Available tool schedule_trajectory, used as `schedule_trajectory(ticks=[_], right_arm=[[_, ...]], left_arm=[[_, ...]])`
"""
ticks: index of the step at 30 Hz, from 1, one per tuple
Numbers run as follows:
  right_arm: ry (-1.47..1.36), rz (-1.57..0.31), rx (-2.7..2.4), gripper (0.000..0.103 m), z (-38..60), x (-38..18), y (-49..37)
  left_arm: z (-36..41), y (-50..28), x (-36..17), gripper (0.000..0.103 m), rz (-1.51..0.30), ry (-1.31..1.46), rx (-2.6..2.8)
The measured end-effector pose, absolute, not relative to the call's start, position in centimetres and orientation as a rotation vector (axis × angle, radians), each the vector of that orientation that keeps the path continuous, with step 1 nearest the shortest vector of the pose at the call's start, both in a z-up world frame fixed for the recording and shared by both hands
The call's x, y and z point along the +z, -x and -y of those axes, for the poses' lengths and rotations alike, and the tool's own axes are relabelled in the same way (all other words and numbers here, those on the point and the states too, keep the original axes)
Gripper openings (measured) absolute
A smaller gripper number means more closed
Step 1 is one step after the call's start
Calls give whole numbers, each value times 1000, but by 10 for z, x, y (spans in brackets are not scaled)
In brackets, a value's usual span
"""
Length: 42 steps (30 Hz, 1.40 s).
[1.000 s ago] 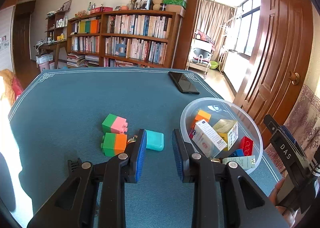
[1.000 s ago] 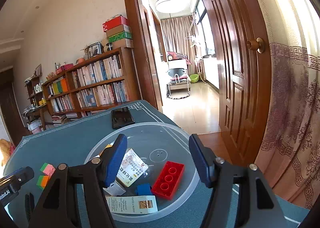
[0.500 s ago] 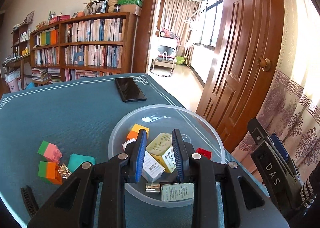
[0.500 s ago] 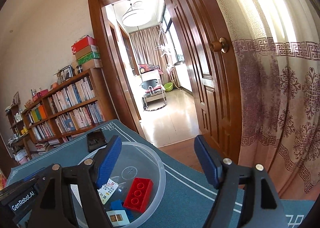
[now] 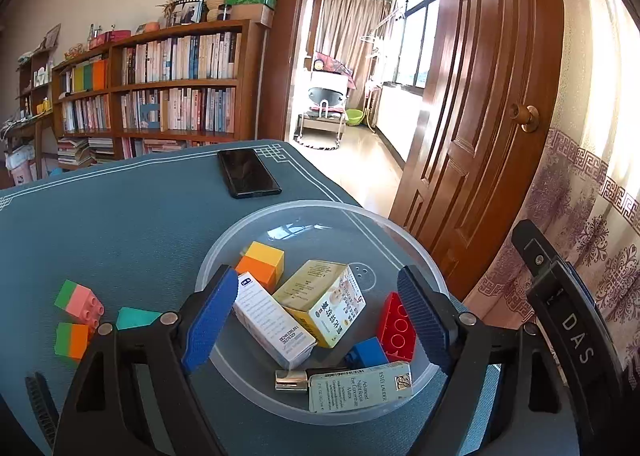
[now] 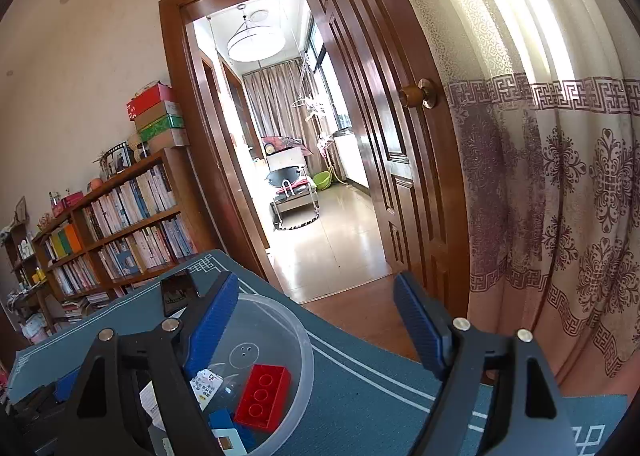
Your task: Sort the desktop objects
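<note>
My left gripper (image 5: 316,318) hangs over a clear plastic bowl (image 5: 320,205); its jaws are opening wide and nothing is pressed between the blue pads. In the bowl lie a yellow-orange block (image 5: 262,264), a white box (image 5: 270,320), a yellow box (image 5: 324,300), a red brick (image 5: 394,328), a blue brick (image 5: 366,352), a pale label box (image 5: 360,386) and a small silver-capped tube (image 5: 292,380). A pink-green block (image 5: 80,302), an orange-green block (image 5: 72,340) and a teal piece (image 5: 136,318) sit on the mat to the left. My right gripper (image 6: 316,330), jaws opening and empty, points past the bowl (image 6: 308,348) toward the door.
A black phone (image 5: 248,171) lies at the far edge of the blue mat (image 5: 120,223). The bowl stands near the table's right corner, with a wooden door (image 5: 480,115) and a patterned curtain (image 6: 560,215) just beyond. Bookshelves (image 5: 160,87) fill the back wall.
My left gripper swung right from the loose blocks to over the bowl, and its narrow jaws spread wide. The right gripper turned right toward the door and opened a little more.
</note>
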State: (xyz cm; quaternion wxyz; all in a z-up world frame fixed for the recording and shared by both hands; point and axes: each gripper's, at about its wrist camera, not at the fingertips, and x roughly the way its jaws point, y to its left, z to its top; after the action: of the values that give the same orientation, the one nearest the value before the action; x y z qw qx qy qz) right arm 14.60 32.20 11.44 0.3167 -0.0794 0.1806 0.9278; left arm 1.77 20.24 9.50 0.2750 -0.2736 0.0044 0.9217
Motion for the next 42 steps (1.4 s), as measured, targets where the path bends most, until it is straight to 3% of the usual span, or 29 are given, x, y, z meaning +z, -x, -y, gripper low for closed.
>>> schedule_trajectory(ticks=[8, 13, 31, 42], right_arm=[[180, -485, 2420, 88, -323, 116, -149], [165, -480, 2401, 97, -324, 115, -149], [226, -437, 2470, 98, -315, 111, -138], [265, -363, 2541, 100, -298, 109, -130]], left_arm=[[-191, -15, 98, 85, -10, 740, 2544], [-182, -12, 100, 85, 28, 742, 2542], [-133, -11, 96, 85, 158, 818, 2600], [-73, -35, 77, 85, 47, 930, 2818]])
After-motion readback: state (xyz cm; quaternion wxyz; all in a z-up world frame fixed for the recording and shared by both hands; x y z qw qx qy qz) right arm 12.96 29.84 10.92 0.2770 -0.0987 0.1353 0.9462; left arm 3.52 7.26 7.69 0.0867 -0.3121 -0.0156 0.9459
